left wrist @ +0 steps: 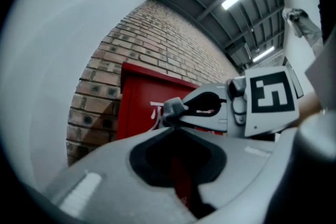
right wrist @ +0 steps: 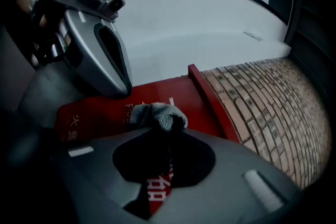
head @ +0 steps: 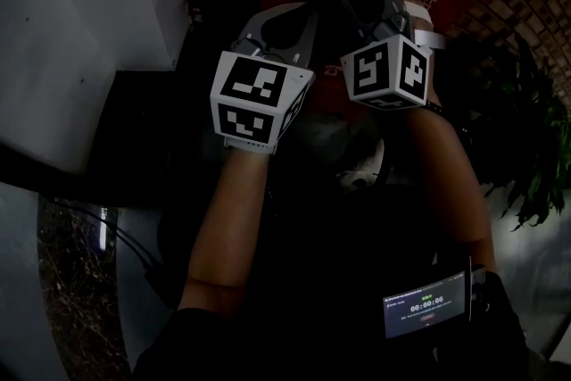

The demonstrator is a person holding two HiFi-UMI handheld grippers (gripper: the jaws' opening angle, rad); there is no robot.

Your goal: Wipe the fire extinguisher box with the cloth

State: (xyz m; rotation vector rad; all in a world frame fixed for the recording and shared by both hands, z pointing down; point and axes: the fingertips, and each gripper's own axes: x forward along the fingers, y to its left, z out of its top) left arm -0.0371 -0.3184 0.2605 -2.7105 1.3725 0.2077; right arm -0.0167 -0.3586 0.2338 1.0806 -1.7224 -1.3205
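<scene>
Brick wall (right wrist: 262, 113) surrounded the red fire extinguisher box (right wrist: 100, 110). The right gripper (right wrist: 169, 131) pinched the grey cloth (right wrist: 157, 114) by a bunched fold near the box; soft and light, it probably needed a deeper hold. The left gripper (left wrist: 175, 131) was closed, empty.

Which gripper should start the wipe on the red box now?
Right. The right gripper is shut on the cloth, which is bunched at its tips and faces the fire extinguisher box. The left gripper is shut on nothing.
</scene>
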